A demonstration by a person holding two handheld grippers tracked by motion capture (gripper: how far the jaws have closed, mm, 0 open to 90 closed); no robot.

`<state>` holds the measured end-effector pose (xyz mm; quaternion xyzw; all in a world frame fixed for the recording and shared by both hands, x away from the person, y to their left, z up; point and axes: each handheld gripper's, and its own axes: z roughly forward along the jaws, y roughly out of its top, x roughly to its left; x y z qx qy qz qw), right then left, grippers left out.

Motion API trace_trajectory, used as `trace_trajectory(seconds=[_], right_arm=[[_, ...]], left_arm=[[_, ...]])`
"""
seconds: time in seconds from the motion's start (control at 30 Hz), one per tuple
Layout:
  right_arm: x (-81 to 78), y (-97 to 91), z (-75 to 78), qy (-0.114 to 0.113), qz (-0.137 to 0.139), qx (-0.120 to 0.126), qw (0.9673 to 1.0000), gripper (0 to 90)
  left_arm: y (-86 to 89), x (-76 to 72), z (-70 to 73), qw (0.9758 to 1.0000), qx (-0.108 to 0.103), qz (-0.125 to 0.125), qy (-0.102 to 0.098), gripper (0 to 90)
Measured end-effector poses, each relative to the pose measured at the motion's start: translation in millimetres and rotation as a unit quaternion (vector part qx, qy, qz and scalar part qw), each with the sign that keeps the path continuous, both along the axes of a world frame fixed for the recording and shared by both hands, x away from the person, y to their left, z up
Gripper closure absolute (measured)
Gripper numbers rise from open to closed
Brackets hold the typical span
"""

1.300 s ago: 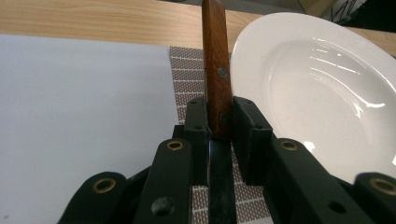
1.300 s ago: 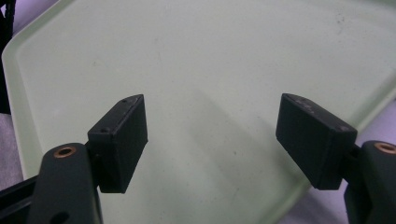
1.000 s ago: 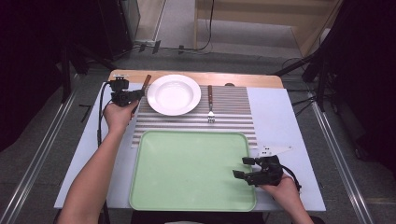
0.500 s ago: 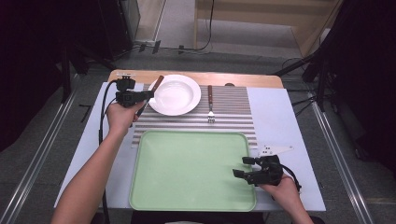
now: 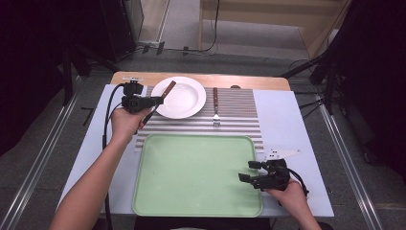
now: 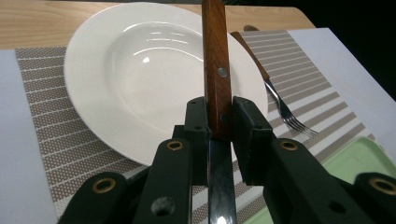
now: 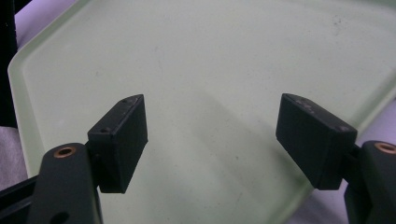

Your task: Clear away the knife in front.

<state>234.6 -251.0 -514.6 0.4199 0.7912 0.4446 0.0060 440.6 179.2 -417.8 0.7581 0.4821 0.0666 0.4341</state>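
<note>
My left gripper (image 5: 156,100) (image 6: 219,119) hangs just left of the white plate (image 5: 181,97) (image 6: 140,70), shut on a knife (image 5: 168,88) (image 6: 215,56). The pads clamp where the brown wooden handle meets the steel blade. The handle points out over the plate and the blade runs back under the gripper. A fork (image 5: 216,106) (image 6: 279,105) with a wooden handle lies on the striped placemat (image 5: 239,112) right of the plate. My right gripper (image 5: 248,171) (image 7: 212,126) stands open and empty over the right front corner of the pale green tray (image 5: 196,172) (image 7: 210,56).
The placemat and tray lie on a light blue-grey table top (image 5: 287,124) with a wooden strip (image 5: 239,81) along its far edge. Black cables trail from both grippers. Dark stands and floor rails flank the table.
My left gripper has risen and moved right toward the plate with the knife held in it. The right gripper has stayed where it was.
</note>
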Motion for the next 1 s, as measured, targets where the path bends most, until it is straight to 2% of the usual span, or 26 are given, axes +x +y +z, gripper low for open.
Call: trace_trajectory(seconds=[0.13,0.17,0.33,0.43,0.6,0.77,1.0], right_arm=[[0.6,1.2,-0.1,-0.001,0.002,-0.002,1.0000,24.0],[0.4,1.5,0.1,-0.002,0.003,0.000,1.0000,24.0],[3.4,3.4,1.3,0.004,0.002,0.009,0.9999,24.0],[6.7,6.3,1.9,0.000,0.007,0.008,0.9999,24.0],[9.8,10.3,0.8,-0.001,0.018,0.001,0.9998,24.0],[13.7,11.7,0.8,-0.004,0.023,-0.003,0.9997,24.0],[13.7,11.3,1.3,-0.005,0.022,-0.008,0.9997,24.1]], left_arm=[[-3.3,-3.9,0.9,0.9999,-0.005,-0.011,0.001,76.4],[-5.1,-7.2,1.3,0.9998,-0.012,-0.016,0.002,76.4],[-9.5,-14.8,1.6,0.9994,-0.019,-0.027,0.005,76.4],[-11.5,-21.2,1.2,0.9992,-0.013,-0.036,0.004,76.4],[-11.8,-31.1,-1.5,0.9987,-0.018,-0.046,0.007,76.4],[-14.5,-43.5,-6.8,0.9984,-0.009,-0.055,0.011,76.4],[-17.7,-58.9,-12.8,0.9979,-0.017,-0.062,0.008,76.4]])
